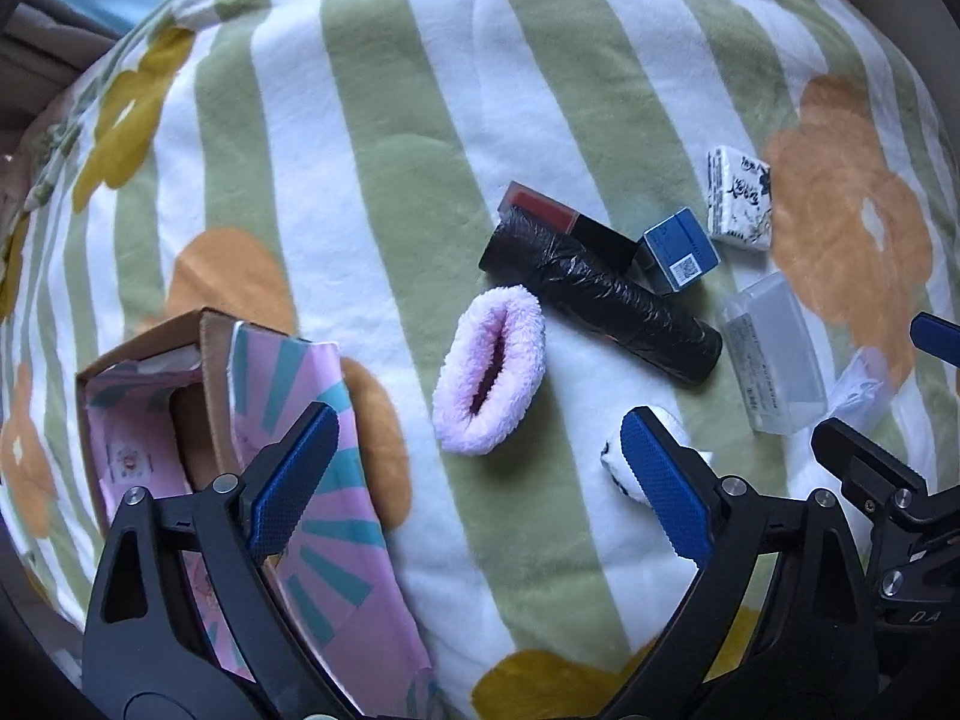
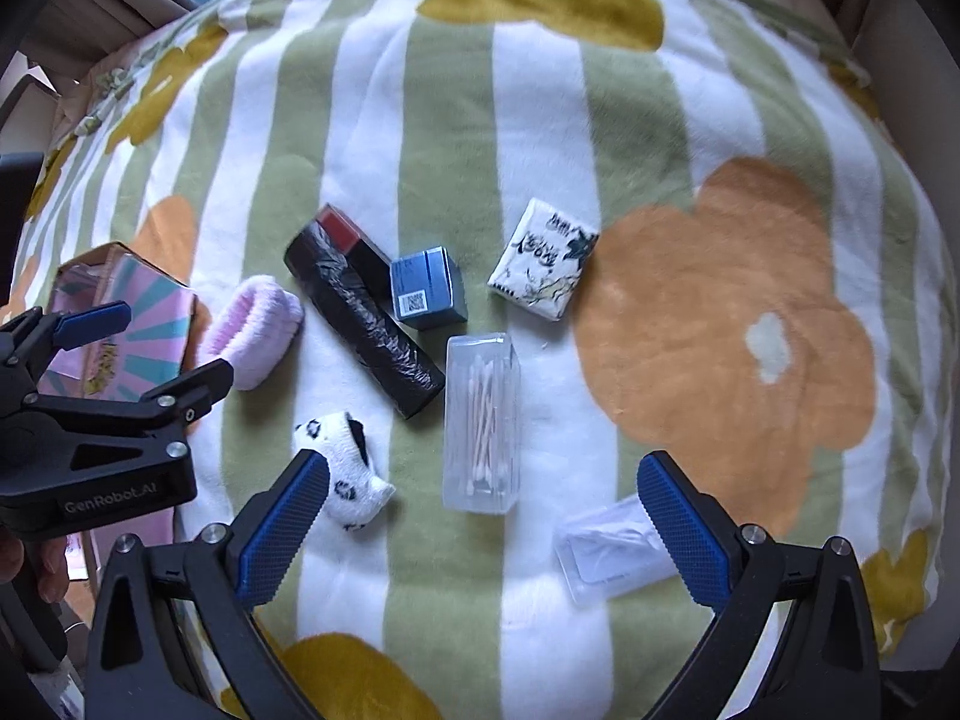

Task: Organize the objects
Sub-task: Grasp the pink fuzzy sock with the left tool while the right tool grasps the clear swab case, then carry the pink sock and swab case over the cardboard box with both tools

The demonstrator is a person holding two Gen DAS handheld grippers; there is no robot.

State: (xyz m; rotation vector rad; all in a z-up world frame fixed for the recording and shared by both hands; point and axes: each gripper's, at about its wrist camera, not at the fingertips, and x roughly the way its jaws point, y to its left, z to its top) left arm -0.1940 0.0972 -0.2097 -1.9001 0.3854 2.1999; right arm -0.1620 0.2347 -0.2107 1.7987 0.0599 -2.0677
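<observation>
progress: early | open cardboard box far left | pink sock, bin-bag roll, cotton-swab case unpacked | left gripper spread, empty | right gripper spread, empty

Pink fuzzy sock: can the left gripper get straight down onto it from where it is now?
Probably yes. The left gripper is open and empty, with the pink fuzzy sock just ahead of its fingertips on the blanket. Nothing lies on the sock; the black roll beside it and the open box stand clear.
</observation>
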